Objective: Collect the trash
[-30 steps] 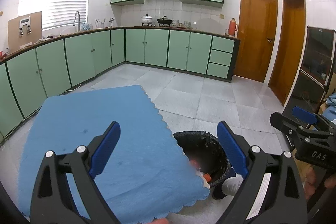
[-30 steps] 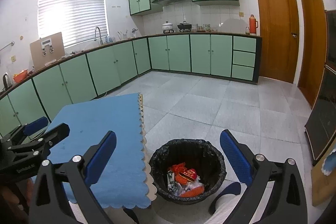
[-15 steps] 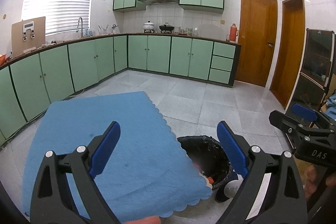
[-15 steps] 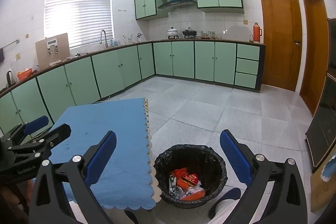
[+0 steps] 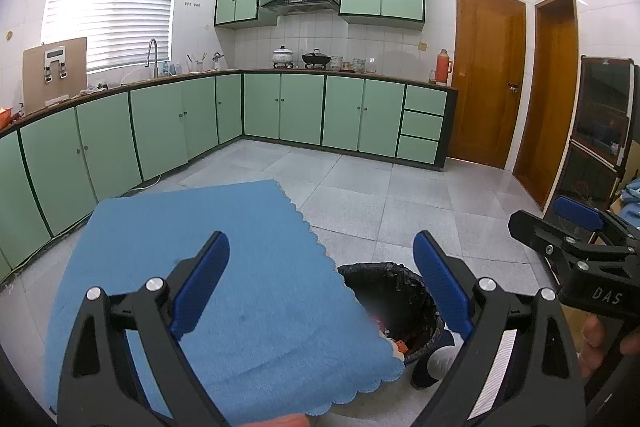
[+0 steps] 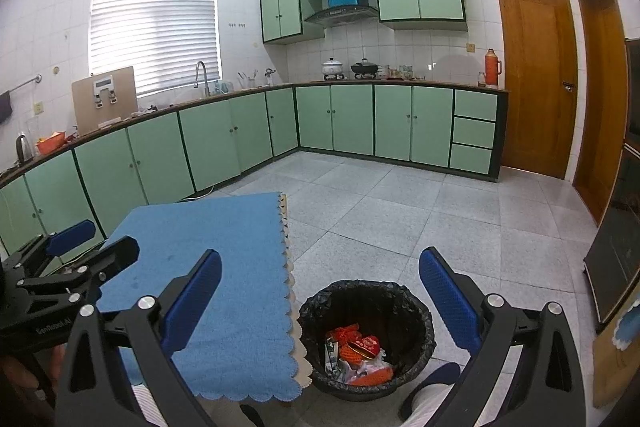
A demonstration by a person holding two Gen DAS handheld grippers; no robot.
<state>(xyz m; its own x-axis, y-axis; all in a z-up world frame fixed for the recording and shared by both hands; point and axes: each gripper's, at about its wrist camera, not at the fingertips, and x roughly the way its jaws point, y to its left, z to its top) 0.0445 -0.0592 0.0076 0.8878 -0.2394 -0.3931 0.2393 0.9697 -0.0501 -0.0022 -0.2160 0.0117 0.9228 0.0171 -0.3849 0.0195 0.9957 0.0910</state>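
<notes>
Our left gripper (image 5: 320, 279): jaws wide, empty | our right gripper (image 6: 320, 295): jaws wide, empty | black-lined trash bin (image 6: 366, 337): upright, mouth up, beside blue tablecloth (image 6: 224, 267) | red wrappers (image 6: 356, 345): inside bin

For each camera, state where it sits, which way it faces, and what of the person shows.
Left wrist: sits on the left tool, faces forward over the blue cloth toward the green cabinets; the right tool and fingers show at right.
Right wrist: sits on the right tool, looks down over the trash bin; the left tool shows at left.
Both share the cloth, bin, cabinets and the wooden door.
</notes>
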